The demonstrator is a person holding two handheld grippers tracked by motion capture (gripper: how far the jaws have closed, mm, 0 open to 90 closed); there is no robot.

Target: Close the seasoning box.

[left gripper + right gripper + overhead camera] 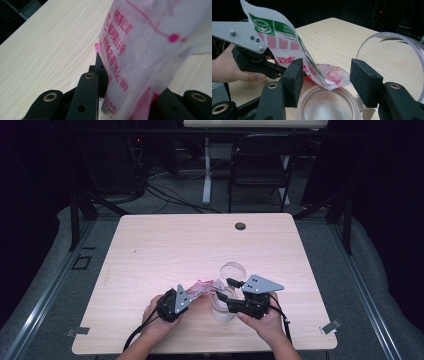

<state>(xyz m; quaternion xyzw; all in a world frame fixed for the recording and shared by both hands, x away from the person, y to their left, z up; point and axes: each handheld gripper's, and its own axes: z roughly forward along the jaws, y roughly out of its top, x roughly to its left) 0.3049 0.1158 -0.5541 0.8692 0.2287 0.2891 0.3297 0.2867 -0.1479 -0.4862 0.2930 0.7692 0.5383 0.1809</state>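
Observation:
My left gripper (191,293) is shut on a white and pink printed plastic packet (202,286), which rises tilted between its jaws (140,37). The packet's (284,37) lower corner hangs over the open mouth of a clear jar (327,107) with white powder inside. In the high view the jar (222,312) stands near the table's front edge, between the two hands. My right gripper (327,72) is open, one jaw on each side of the jar's mouth, and neither pad touches the packet. From above, the right gripper (223,288) points left at the jar.
A clear round lid (233,269) lies just behind the jar, at the right in the right gripper view (392,55). A small black disc (240,226) sits near the wooden table's (150,250) far edge. A dark chair (260,165) stands beyond it.

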